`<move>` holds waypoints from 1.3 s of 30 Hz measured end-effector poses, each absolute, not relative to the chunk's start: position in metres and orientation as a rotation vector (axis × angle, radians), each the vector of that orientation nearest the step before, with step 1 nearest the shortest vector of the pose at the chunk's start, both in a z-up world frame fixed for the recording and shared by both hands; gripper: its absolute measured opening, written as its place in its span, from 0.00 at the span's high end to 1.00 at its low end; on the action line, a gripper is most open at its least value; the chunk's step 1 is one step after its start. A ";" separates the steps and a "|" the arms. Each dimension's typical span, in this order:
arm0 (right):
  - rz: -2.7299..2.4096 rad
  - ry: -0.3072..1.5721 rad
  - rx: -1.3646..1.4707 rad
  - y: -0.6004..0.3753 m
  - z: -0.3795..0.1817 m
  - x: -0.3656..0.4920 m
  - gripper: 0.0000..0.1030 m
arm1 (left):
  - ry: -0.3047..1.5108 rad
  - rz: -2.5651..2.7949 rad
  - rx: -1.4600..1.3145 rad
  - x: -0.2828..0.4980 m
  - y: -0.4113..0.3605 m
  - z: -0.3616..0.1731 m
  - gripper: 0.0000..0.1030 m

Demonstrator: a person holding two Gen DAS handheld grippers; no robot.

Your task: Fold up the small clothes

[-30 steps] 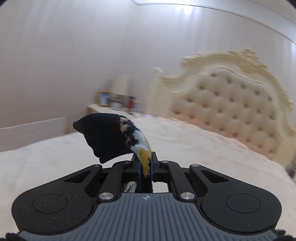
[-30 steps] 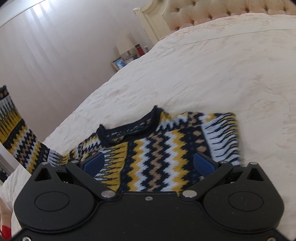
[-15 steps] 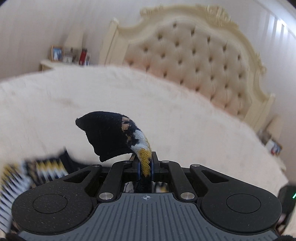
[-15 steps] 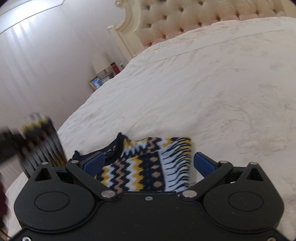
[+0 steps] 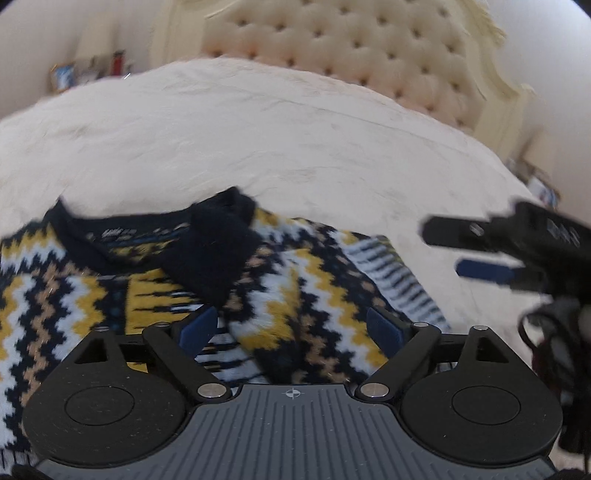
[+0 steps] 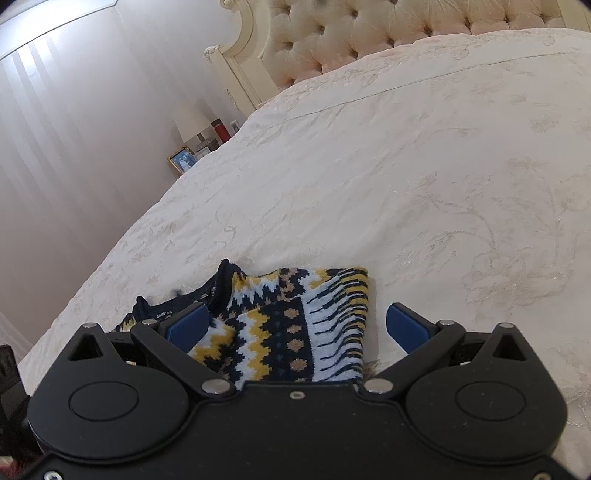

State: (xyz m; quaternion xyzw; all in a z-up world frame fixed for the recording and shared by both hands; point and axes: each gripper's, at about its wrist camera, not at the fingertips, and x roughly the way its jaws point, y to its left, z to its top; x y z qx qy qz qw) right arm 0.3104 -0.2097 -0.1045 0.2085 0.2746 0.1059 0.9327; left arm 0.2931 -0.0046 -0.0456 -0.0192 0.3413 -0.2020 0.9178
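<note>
Your left tool [image 5: 291, 328] has just been opening, jaws wide with the sleeve [image 5: 221, 254] dropped across the sweater [image 5: 310, 291] on the bed [image 5: 295, 122]; right tool [image 6: 295, 325] hangs open too, so nothing drags the fold.

The bed [image 6: 424, 177] is bare far and right of the sweater [image 6: 295, 332]; the headboard [image 6: 369, 33] blocks the far end.
</note>
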 end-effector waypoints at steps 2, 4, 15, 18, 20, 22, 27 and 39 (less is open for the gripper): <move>0.212 0.563 0.425 -0.210 -0.105 0.311 0.01 | 0.682 -0.426 0.008 0.284 -0.011 -0.043 0.14; 0.211 0.564 0.423 -0.210 -0.106 0.311 0.01 | 0.647 -0.438 0.037 0.270 -0.009 -0.037 0.12; 0.244 0.577 0.343 -0.188 -0.109 0.310 0.01 | 0.610 -0.146 -0.031 0.264 0.072 -0.024 0.09; 0.259 0.567 0.304 -0.176 -0.110 0.308 0.01 | 0.623 0.011 -0.065 0.269 0.108 -0.031 0.09; 0.254 0.532 0.269 -0.164 -0.108 0.304 0.01 | 0.645 0.089 -0.056 0.271 0.124 -0.038 0.09; 0.233 0.518 0.199 -0.144 -0.105 0.303 0.01 | 0.689 0.136 -0.042 0.272 0.138 -0.050 0.09; 0.282 0.536 -0.015 -0.092 -0.115 0.297 0.01 | 0.769 0.149 -0.208 0.271 0.165 -0.082 0.03; 0.108 0.620 -0.030 -0.105 -0.134 0.311 0.03 | 0.725 0.138 -0.181 0.273 0.161 -0.093 0.00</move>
